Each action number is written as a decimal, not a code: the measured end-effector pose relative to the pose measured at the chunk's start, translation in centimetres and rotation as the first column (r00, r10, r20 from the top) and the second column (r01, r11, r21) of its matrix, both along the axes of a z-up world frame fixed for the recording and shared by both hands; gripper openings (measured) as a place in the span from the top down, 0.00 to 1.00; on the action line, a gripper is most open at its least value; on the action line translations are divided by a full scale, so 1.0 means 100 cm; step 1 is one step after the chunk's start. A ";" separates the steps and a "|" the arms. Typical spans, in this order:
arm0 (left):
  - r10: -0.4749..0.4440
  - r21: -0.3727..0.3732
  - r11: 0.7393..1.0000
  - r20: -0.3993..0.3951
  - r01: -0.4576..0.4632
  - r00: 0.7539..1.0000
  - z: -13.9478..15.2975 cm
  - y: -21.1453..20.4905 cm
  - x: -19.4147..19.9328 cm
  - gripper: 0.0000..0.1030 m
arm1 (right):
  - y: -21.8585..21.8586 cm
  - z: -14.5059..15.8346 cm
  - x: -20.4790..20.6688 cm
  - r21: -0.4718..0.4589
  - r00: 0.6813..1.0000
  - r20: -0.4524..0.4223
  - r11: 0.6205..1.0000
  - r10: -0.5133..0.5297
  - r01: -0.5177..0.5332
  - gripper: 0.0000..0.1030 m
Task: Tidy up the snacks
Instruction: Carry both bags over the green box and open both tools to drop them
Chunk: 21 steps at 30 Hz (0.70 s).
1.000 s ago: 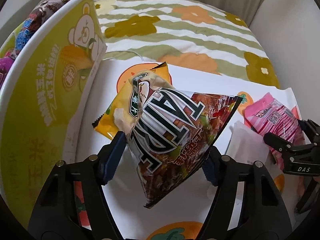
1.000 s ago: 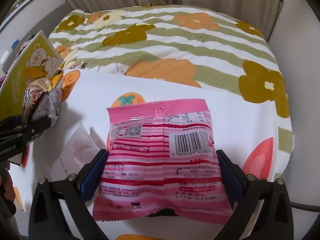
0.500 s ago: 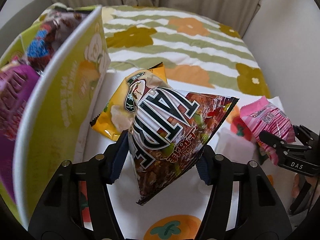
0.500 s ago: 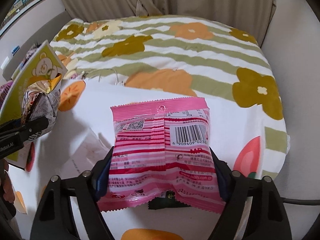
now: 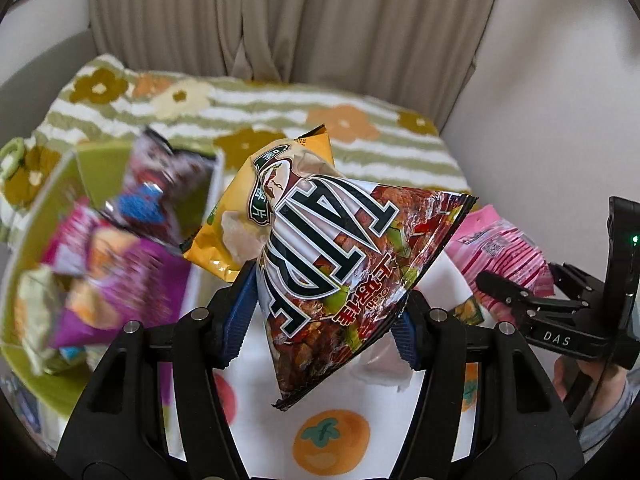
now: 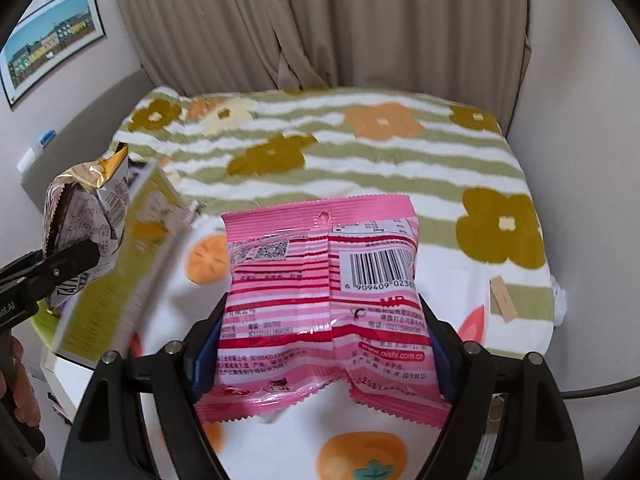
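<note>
The left tongs point(image 5: 324, 314) are clenched on two packets at once: a glossy dark red-and-brown foil snack bag with bold black-and-white lettering point(image 5: 344, 276) in front and a yellow foil chip bag point(image 5: 236, 236) pressed behind it. Both hang in the air, just beside the open yellow-green cardboard box point(image 5: 100, 164), which already holds a purple packet point(image 5: 120, 284) and other blurred bags. Carrying the pair high probably lets them pass over the box wall before being dropped in.

The right tongs point(image 6: 320, 344) grip a pink-striped plastic snack packet point(image 6: 324, 292) by its sides, barcode face up, raised above the white cloth printed with orange persimmons point(image 6: 360, 456). It sits to the right of the box, apparently waiting its turn. Behind lies a bed with a green-striped flowered blanket point(image 6: 360, 152).
</note>
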<state>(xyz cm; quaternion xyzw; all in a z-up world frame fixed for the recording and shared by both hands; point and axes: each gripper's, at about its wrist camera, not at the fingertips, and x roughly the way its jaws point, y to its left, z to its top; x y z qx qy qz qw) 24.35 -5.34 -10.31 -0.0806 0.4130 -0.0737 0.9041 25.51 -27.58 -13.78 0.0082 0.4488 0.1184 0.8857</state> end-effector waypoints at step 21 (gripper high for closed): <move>0.076 0.045 0.996 0.032 -0.077 0.997 0.055 0.210 0.017 0.45 | 0.224 0.079 0.015 0.126 0.987 0.105 0.983 0.117 -0.130 0.23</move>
